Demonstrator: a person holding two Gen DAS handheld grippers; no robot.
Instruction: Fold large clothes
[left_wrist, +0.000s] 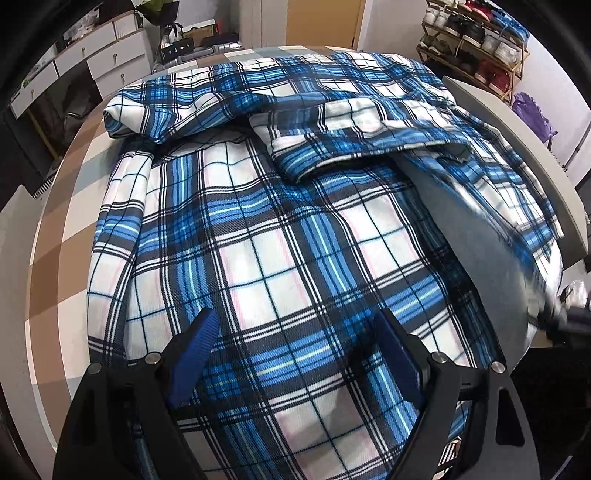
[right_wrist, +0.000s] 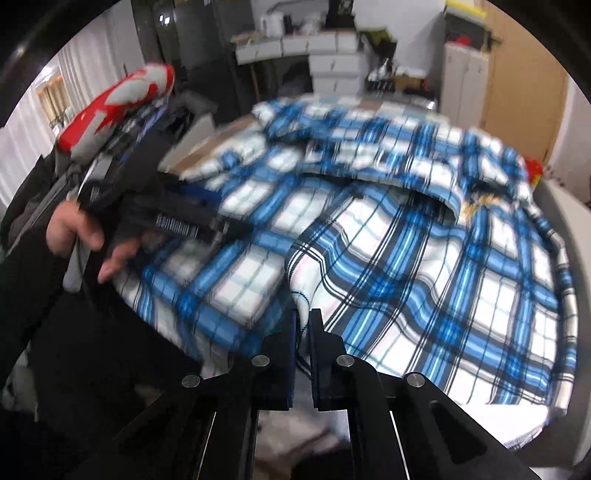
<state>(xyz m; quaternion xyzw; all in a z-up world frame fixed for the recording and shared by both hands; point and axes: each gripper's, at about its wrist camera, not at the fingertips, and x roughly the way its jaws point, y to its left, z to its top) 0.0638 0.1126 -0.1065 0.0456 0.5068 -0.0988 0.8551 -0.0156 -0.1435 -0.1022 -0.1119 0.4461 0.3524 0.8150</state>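
Note:
A large blue, white and black plaid garment (left_wrist: 280, 236) lies spread over a round table (left_wrist: 55, 266) with a brown and white checked top. Its upper part is folded over near the far edge. My left gripper (left_wrist: 295, 325) is open, hovering just above the near part of the cloth with nothing between its blue pads. In the right wrist view the same plaid garment (right_wrist: 424, 251) fills the table. My right gripper (right_wrist: 303, 321) is shut on the garment's near edge, which rises in a fold between the pads. The left gripper (right_wrist: 207, 206) shows at the left, blurred, held by a hand (right_wrist: 74, 229).
A grey board (left_wrist: 517, 162) stands along the table's right side, partly under the cloth. A shoe rack (left_wrist: 476, 40) is at the back right, white drawers (left_wrist: 99, 59) at the back left. A red and grey object (right_wrist: 122, 103) is at the left.

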